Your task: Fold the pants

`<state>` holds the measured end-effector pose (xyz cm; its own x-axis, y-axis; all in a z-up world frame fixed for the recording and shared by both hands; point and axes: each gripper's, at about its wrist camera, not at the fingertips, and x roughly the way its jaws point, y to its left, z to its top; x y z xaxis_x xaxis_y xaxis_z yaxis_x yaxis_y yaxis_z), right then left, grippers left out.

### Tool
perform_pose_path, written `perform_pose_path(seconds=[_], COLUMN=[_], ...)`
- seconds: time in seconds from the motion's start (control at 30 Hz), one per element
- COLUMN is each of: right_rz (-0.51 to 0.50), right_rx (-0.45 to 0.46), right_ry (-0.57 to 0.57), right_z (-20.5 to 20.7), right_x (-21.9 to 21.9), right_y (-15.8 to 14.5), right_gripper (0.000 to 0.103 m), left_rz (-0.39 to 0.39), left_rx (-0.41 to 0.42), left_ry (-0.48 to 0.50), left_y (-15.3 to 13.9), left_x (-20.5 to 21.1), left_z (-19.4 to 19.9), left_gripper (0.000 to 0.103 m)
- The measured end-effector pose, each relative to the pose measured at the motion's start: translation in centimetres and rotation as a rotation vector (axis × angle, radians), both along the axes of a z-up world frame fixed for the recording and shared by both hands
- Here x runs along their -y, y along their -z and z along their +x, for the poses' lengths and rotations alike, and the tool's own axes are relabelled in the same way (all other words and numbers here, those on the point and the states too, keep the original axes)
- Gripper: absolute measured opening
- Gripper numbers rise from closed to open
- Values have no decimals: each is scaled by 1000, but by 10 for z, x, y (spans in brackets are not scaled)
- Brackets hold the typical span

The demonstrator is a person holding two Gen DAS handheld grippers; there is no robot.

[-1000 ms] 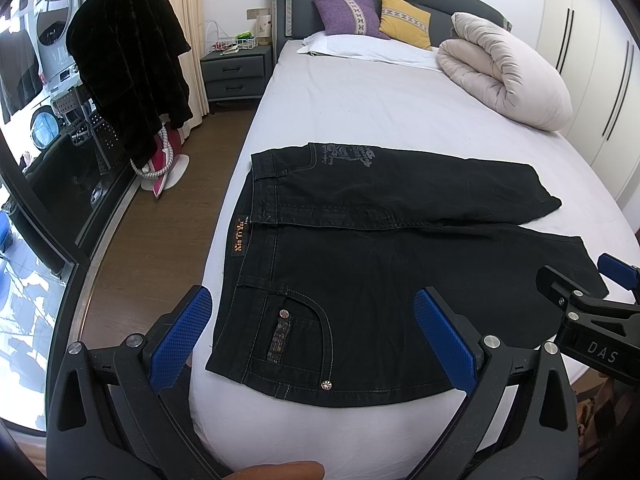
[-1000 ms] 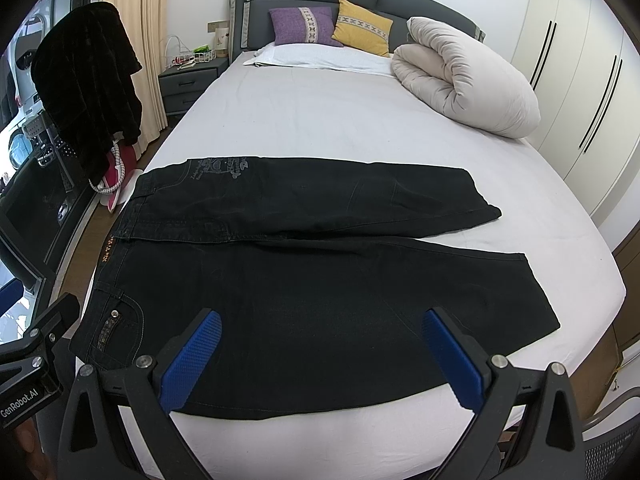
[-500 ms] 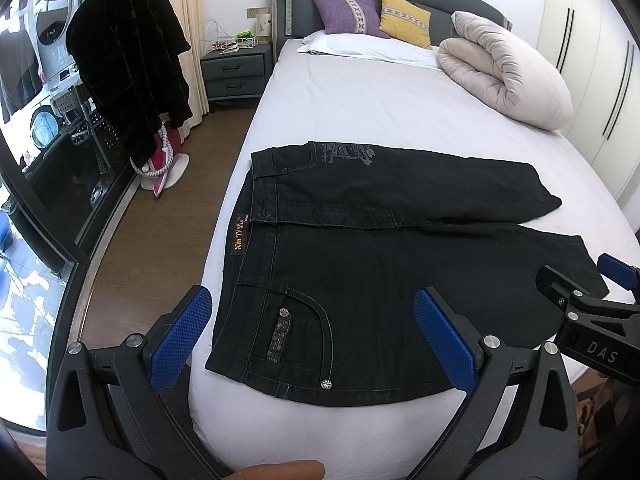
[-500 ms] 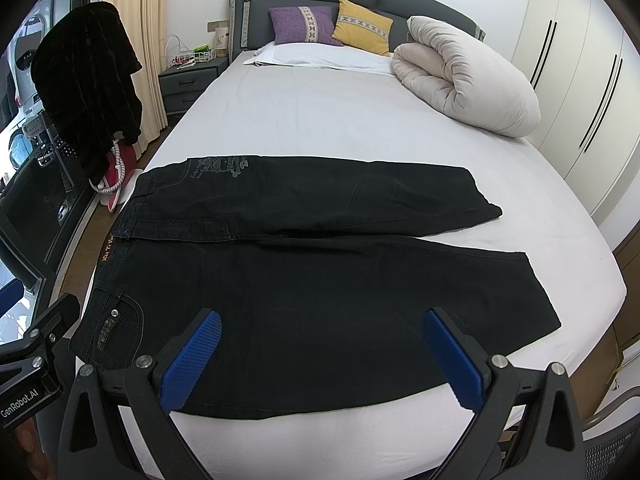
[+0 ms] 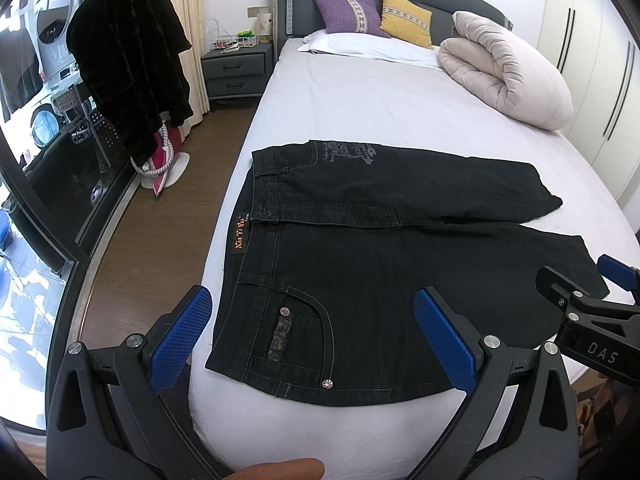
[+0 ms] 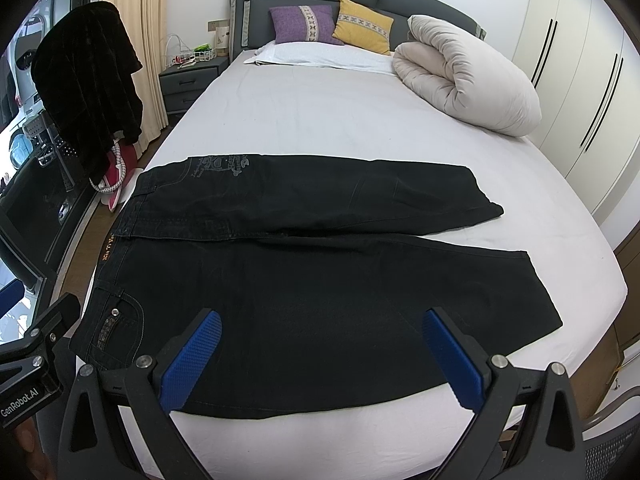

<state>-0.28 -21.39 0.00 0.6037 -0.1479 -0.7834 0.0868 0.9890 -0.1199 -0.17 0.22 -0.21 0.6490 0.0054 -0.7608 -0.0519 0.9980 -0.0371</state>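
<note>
Looking along the left gripper [image 5: 314, 334], the left wrist view shows its blue-padded fingers [image 5: 180, 338] spread wide and holding nothing, above the near edge of the bed [image 5: 360, 116]. The black pants [image 5: 384, 264] lie flat across the white sheet, waistband toward 9 o'clock, legs toward 3 o'clock, the far leg shorter-looking than the near one. At 11 o'clock a wire basket [image 5: 236, 40] sits on the nightstand [image 5: 236, 70]; its contents are too small to name. The right gripper [image 5: 592, 320] enters at 3 o'clock, cut off by the frame.

From the right wrist view, the right gripper [image 6: 320, 360] is likewise splayed and empty over the pants [image 6: 320, 280], near the hem of the front leg. At 8 o'clock only part of the left gripper [image 6: 32, 364] shows. A rolled duvet [image 6: 468, 76] rests at 1 o'clock.
</note>
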Motion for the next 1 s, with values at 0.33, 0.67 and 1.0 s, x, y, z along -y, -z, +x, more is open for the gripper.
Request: perform_pose_path(seconds=[0.33, 0.67, 1.0], right_rz=[31, 1, 109], right_rx=[16, -79, -213], right_ry=[-68, -238, -395], right_z=[9, 96, 188], right_x=[-20, -42, -18], right_y=[23, 55, 82], right_gripper=[103, 103, 103], left_rz=[-24, -2, -40], left_rx=[9, 13, -61], left_ry=[35, 159, 393], left_y=[39, 67, 96], left_x=[-19, -52, -57], left_z=[15, 117, 276], left_gripper=[103, 103, 103])
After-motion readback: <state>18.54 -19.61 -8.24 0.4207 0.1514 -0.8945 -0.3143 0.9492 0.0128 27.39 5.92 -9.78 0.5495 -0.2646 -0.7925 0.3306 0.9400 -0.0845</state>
